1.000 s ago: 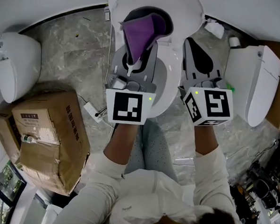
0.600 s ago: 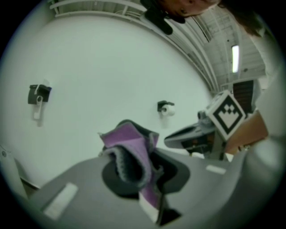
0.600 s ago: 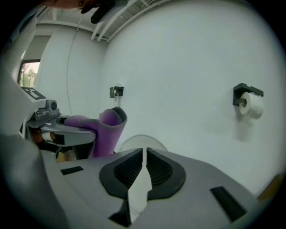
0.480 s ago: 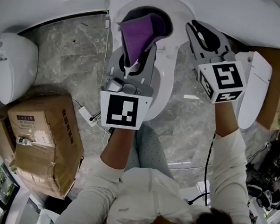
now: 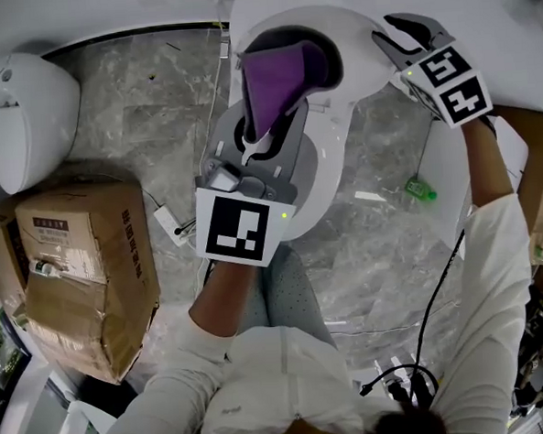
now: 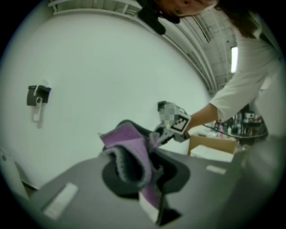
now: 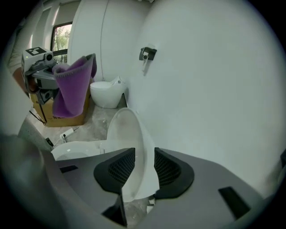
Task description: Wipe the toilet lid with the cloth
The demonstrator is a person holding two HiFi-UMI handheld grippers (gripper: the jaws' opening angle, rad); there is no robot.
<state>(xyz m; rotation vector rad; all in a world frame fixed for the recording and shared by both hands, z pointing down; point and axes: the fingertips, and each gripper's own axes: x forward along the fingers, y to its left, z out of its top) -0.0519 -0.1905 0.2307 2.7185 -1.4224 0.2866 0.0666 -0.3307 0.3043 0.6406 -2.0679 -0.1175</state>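
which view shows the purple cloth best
The head view: the purple cloth is sharp and unobstructed, pinched in the left claw. The left gripper view shows it close but blurred, bunched between the jaws. The right gripper view shows it small, hanging near the picture's left edge.

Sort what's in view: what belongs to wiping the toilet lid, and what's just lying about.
Job: cloth, clamped in left gripper; lid, between the jaws of right gripper, which have just been opening; toilet.
Lying about: other toilet; cardboard boxes; power strip; cable.
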